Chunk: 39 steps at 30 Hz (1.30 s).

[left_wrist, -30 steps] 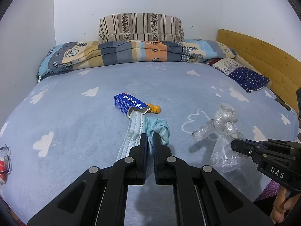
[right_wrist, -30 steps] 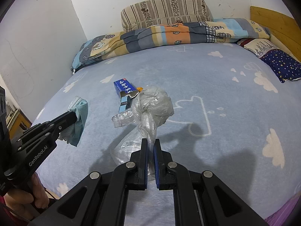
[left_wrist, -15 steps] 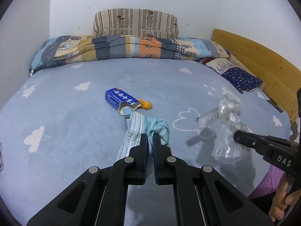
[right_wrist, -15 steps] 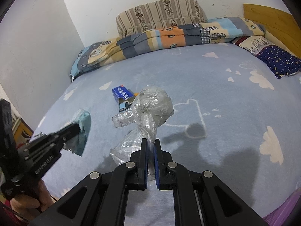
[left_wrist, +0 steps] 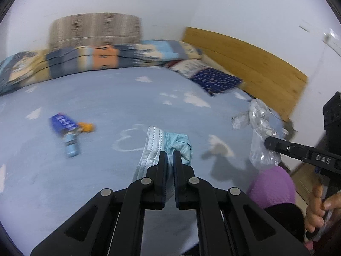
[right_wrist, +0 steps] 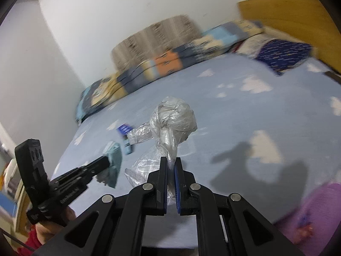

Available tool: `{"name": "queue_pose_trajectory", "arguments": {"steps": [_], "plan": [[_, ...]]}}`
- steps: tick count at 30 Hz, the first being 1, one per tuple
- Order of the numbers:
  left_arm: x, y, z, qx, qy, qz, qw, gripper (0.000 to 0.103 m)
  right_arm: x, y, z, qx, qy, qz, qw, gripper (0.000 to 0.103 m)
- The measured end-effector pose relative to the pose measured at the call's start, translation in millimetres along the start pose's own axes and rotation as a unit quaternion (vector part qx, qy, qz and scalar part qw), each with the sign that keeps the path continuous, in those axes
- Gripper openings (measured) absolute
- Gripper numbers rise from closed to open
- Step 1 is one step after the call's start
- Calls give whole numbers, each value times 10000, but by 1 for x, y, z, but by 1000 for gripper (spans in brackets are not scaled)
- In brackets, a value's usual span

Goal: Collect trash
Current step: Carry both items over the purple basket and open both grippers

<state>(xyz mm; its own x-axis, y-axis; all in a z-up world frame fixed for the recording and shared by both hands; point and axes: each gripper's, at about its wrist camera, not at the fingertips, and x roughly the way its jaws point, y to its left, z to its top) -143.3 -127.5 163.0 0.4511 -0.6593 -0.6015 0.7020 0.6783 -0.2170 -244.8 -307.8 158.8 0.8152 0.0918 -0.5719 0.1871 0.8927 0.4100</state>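
Observation:
My left gripper (left_wrist: 169, 154) is shut on a light blue face mask (left_wrist: 157, 147) and holds it above the bed; it also shows in the right wrist view (right_wrist: 111, 160). My right gripper (right_wrist: 171, 160) is shut on a knotted clear plastic bag (right_wrist: 172, 123), held off the bed; the bag also shows in the left wrist view (left_wrist: 259, 128). A blue toothpaste box (left_wrist: 61, 123) with a small orange scrap (left_wrist: 86, 127) beside it lies on the blue cloud-print bedsheet (left_wrist: 106, 98), far left of both grippers.
A folded striped quilt (left_wrist: 102, 59) and a striped pillow (left_wrist: 96, 27) lie at the head of the bed. A dark blue pillow (left_wrist: 215, 79) lies by the wooden bed frame (left_wrist: 245, 59). Purple cloth (left_wrist: 272, 183) sits at lower right.
Both grippers have swung to the right and pulled back from the bed with their loads. The toothpaste box now sits far to the left. The views are motion-blurred.

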Motion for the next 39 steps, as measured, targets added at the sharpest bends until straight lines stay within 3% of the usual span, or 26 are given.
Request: {"name": "queue_pose_trajectory", "arguments": {"steps": [6, 13, 20, 22, 25, 27, 32, 34, 39], "plan": [[26, -90, 6, 528, 307, -924, 9938, 5, -70, -83, -21, 629, -194, -909, 9937, 6], [56, -201, 2, 992, 882, -2014, 9705, 5, -141, -169, -61, 1378, -242, -1861, 9725, 6], [85, -278, -15, 1361, 1436, -2458, 9489, 5, -166, -209, -88, 1824, -230, -2219, 9576, 7], [93, -291, -20, 1440, 1583, -2530, 9435, 15, -167, -221, -96, 1918, -178, -2294, 9541, 7], [94, -303, -25, 1460, 1654, -2458, 9439, 38, -162, -237, -109, 2054, 11, -2499, 9462, 12], [89, -302, -25, 1469, 1607, -2488, 9438, 38, -163, -246, -114, 2239, 34, -2526, 9413, 23], [73, -274, -15, 1302, 1461, -2368, 9516, 40, -178, -248, -114, 2262, -169, -2498, 9414, 23], [67, -259, -11, 1230, 1363, -2234, 9573, 46, -179, -244, -108, 2242, -267, -2418, 9437, 23], [56, -213, -3, 902, 1213, -1836, 9713, 49, -161, -219, -89, 2007, -279, -2067, 9572, 24]]}}
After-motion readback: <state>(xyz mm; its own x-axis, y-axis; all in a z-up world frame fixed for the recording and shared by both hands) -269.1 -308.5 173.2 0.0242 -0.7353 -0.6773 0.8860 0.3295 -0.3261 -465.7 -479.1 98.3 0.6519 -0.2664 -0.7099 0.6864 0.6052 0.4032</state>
